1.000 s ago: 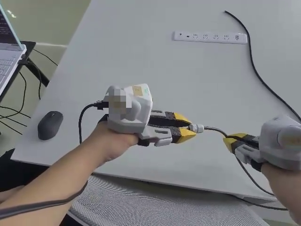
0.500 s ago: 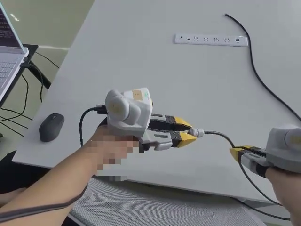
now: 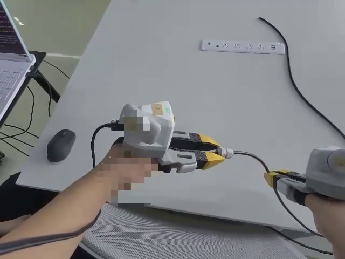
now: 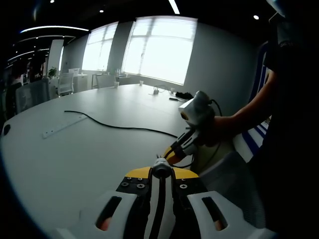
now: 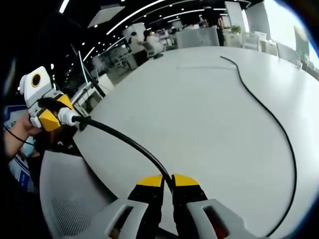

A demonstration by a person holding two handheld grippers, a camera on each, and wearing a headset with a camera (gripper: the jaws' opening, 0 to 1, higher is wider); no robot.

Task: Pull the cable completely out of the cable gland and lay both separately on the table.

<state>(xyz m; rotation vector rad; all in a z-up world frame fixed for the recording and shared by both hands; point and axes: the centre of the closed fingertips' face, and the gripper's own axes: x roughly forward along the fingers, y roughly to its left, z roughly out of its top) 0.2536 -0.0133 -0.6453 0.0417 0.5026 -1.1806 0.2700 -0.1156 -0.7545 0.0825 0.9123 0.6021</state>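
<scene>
1 cable gland, 1 cable running out of it, 2 grippers. The cable gland sits clamped in the tips of the left gripper. The cable spans from there to the right gripper, whose jaws are closed on it, well apart from the left.

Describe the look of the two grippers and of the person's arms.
Both the left gripper and the right gripper have pale grey housings, black jaw frames and yellow tips. A black lead plugs into the left one's rear, and a small label sits on top. The left forearm is bare.
</scene>
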